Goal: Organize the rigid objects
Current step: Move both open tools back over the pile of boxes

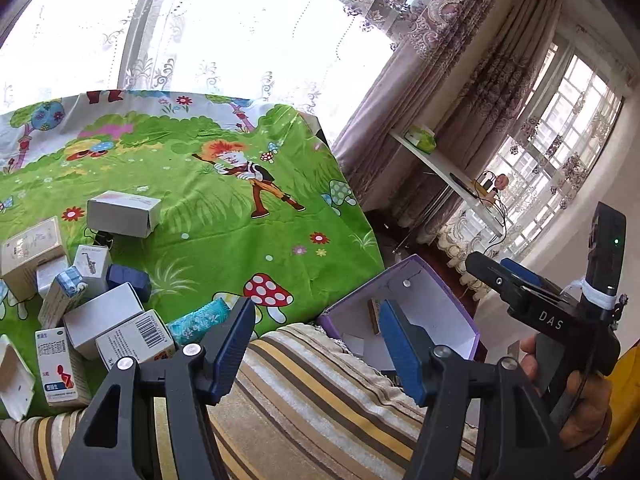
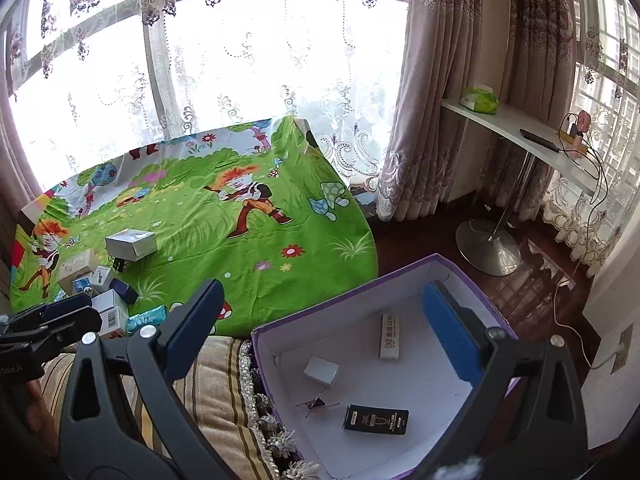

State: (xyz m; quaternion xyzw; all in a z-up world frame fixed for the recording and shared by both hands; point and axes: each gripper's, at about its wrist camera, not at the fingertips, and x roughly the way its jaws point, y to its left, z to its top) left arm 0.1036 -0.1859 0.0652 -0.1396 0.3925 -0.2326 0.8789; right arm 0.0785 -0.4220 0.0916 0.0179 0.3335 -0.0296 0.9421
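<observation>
Count: 2 grippers in view, each held by a person, both with nothing between the pads.
Left gripper: jaws partly spread and empty, hovering over the striped cushion at the near edge of the cloth.
Right gripper: jaws spread wide and empty, above the purple box; in the left wrist view it shows at the right edge, gripped by a hand.
Purple box: open-topped with a white inside, resting at the corner of the cushion, just beside the near right edge of the green cloth.
Inside the box: 4 things lie apart on the white floor: a white oblong packet towards the far wall, a small grey carton left of centre, a black packet nearest the camera, and a small dark clip-like item just left of it; what the last one is cannot be told.
Pile of cartons: a loose heap of white, grey and blue boxes on the near left part of the cloth, several touching or overlapping.
Lone grey box: lies a little beyond the pile, apart from it.
Teal wrapped pack: at the pile's right edge, touching the barcode carton.
Background: lace curtains and a white shelf at the right.
</observation>
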